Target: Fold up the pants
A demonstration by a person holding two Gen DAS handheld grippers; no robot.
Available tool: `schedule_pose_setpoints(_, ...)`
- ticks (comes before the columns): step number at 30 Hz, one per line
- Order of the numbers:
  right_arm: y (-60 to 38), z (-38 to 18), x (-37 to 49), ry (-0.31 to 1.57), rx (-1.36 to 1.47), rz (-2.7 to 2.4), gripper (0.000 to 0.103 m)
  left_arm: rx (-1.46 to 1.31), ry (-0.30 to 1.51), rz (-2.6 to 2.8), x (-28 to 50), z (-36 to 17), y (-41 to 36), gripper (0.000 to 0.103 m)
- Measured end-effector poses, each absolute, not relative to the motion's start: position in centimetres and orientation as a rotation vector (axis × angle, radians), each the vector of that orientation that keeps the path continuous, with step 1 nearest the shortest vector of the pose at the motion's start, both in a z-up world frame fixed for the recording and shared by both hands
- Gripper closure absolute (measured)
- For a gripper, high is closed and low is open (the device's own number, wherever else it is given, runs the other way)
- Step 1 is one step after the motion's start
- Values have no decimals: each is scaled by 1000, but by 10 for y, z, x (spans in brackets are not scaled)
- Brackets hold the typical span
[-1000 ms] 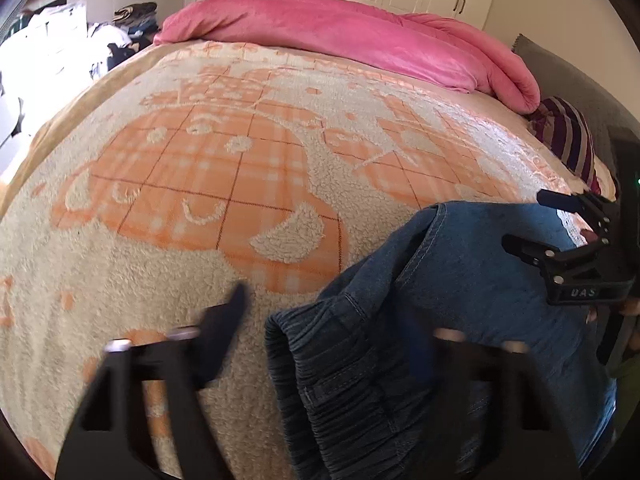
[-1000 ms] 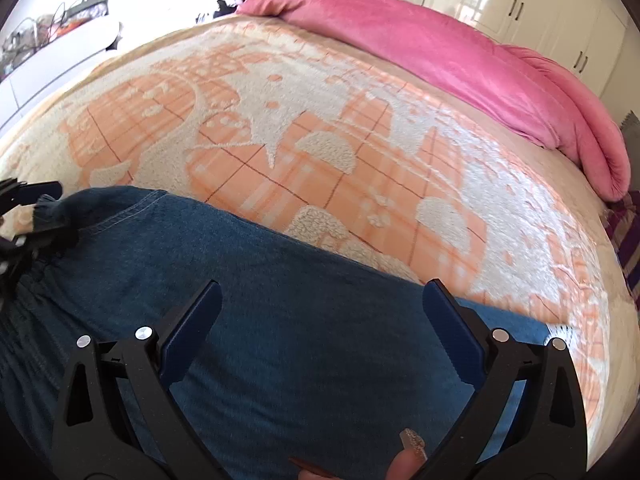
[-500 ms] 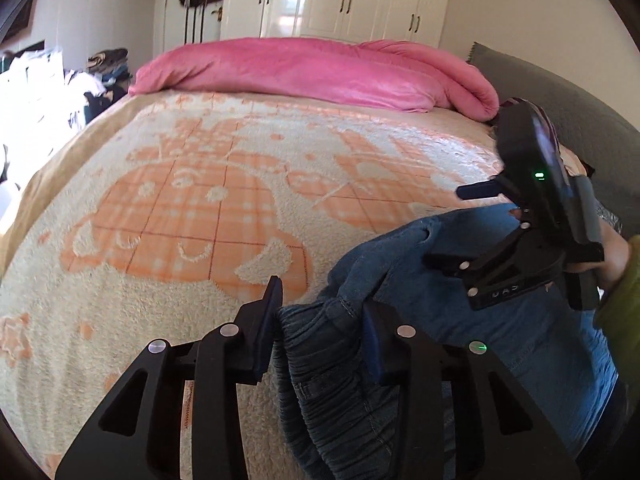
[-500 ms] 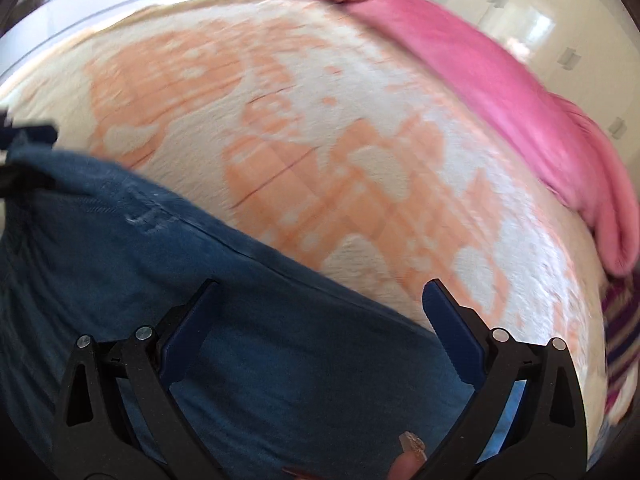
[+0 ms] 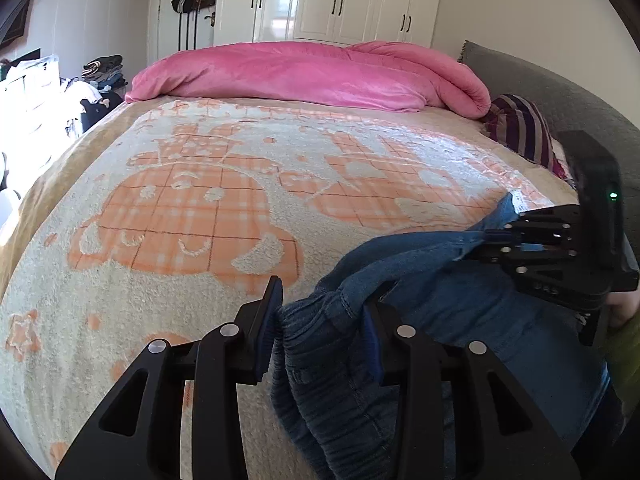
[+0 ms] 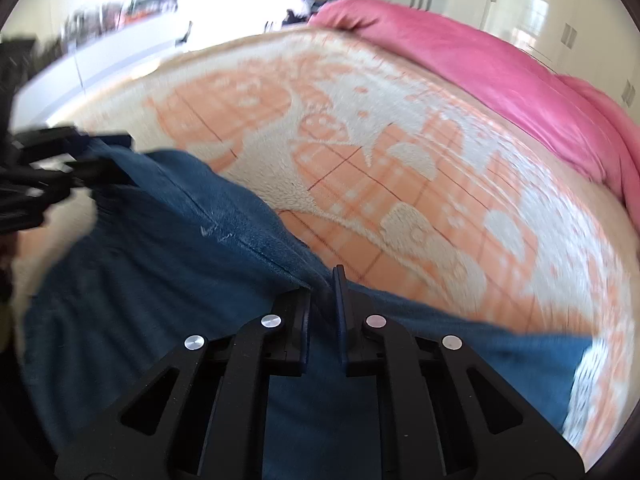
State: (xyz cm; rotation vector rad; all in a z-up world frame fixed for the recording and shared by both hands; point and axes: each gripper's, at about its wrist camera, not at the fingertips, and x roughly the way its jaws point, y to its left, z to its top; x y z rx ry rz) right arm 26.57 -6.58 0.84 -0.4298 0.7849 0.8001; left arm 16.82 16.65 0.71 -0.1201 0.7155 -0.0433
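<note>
Blue denim pants (image 5: pixel 460 320) lie at the near edge of the bed; they also fill the lower half of the right wrist view (image 6: pixel 160 280). My left gripper (image 5: pixel 320 320) is shut on the bunched elastic waistband and holds it raised. My right gripper (image 6: pixel 322 296) is shut on the pants' far folded edge. In the left wrist view the right gripper (image 5: pixel 492 240) pinches that edge at the right. In the right wrist view the left gripper (image 6: pixel 92 156) shows blurred at the left.
The bed is covered by a cream and orange patterned blanket (image 5: pixel 200 200). A rolled pink duvet (image 5: pixel 312 72) lies along the far side. A striped pillow (image 5: pixel 520 128) and grey headboard (image 5: pixel 560 92) are at the right. White wardrobes stand behind; clutter is at the left.
Both grippers have closed on the pants: the left on the waistband, the right on the far edge. The pants are lifted and both views have tilted up.
</note>
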Motion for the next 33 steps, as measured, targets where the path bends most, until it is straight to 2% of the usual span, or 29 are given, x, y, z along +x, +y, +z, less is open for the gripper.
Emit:
schedule_pose_setpoints(8, -117, 35, 193, 743, -296, 826, 98, -35, 657, -75, 129, 28, 132, 68)
schedule_pose_setpoints(20, -146, 16, 101, 784, -226, 843, 98, -8, 667, -43, 49, 12, 106, 66)
schedule_pose_setpoints(29, -146, -3, 73, 848, -212, 870, 98, -37, 774, -46, 28, 0, 111, 63)
schedule_pose_setpoints(33, -142, -9, 66, 860, -245, 856, 98, -23, 818, -38, 25, -7, 111, 57)
